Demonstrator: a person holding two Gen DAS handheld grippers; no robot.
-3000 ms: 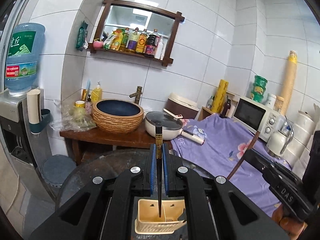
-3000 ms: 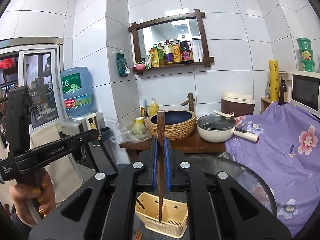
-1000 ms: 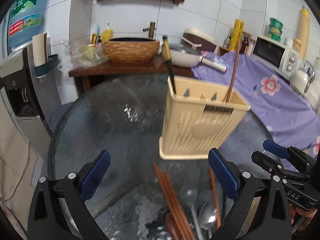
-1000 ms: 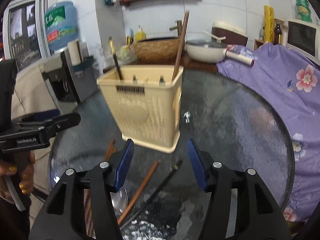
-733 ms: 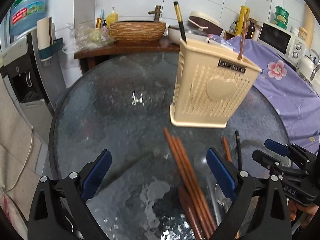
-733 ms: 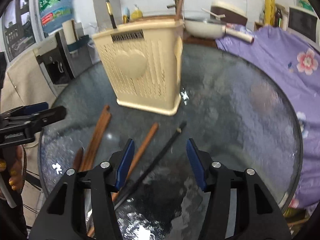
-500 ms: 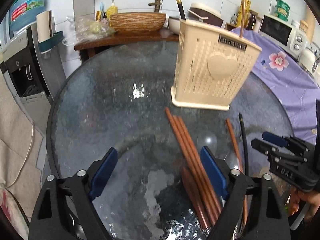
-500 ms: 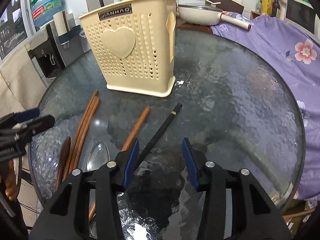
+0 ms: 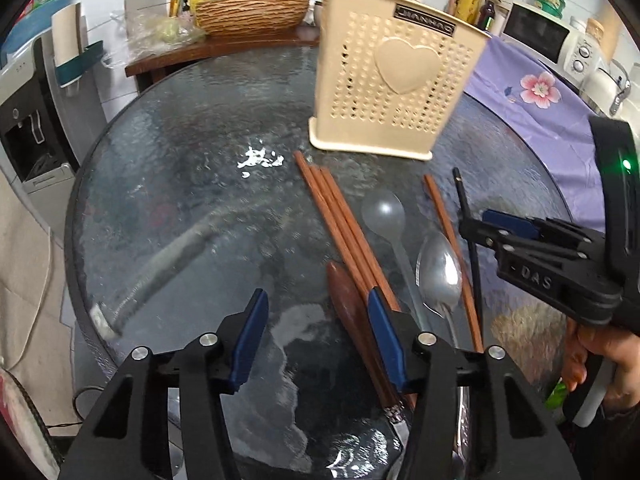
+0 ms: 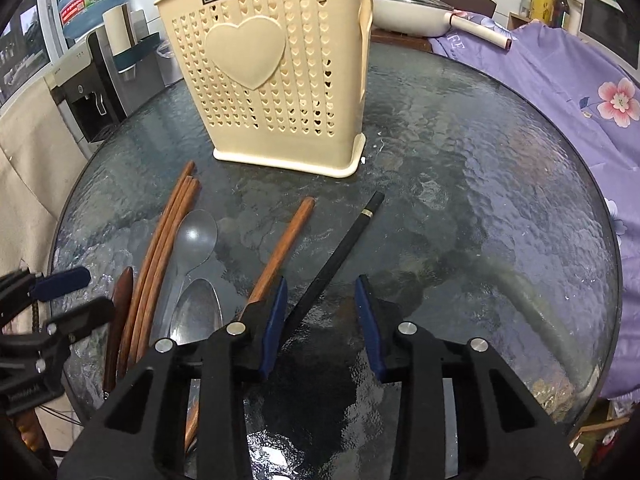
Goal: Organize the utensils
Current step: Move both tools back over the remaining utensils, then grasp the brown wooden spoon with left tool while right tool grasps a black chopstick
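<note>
A cream perforated utensil holder (image 9: pixel 396 80) (image 10: pixel 272 80) stands on the round glass table (image 9: pixel 180 200), with a black and a brown chopstick standing in it. In front lie three brown chopsticks (image 9: pixel 340 216), a dark wooden handle (image 9: pixel 344 296), a clear spoon (image 9: pixel 384 212), a metal spoon (image 9: pixel 438 272), a single brown chopstick (image 10: pixel 284 240) and a black chopstick (image 10: pixel 340 252). My left gripper (image 9: pixel 318 320) is low over the table, jaws closing, the wooden handle between them untouched. My right gripper (image 10: pixel 322 308) is closing around the black chopstick, pads clear of it.
A purple floral cloth (image 10: pixel 580 80) covers the surface right of the table. A microwave (image 9: pixel 540 32) and kettle stand beyond it. A woven basin (image 9: pixel 252 12) and a pan (image 10: pixel 412 16) sit on a wooden shelf behind. A water dispenser (image 10: pixel 88 80) stands at left.
Both grippers have come down toward the utensils on the glass and their jaws have narrowed. The holder now looms higher in both views.
</note>
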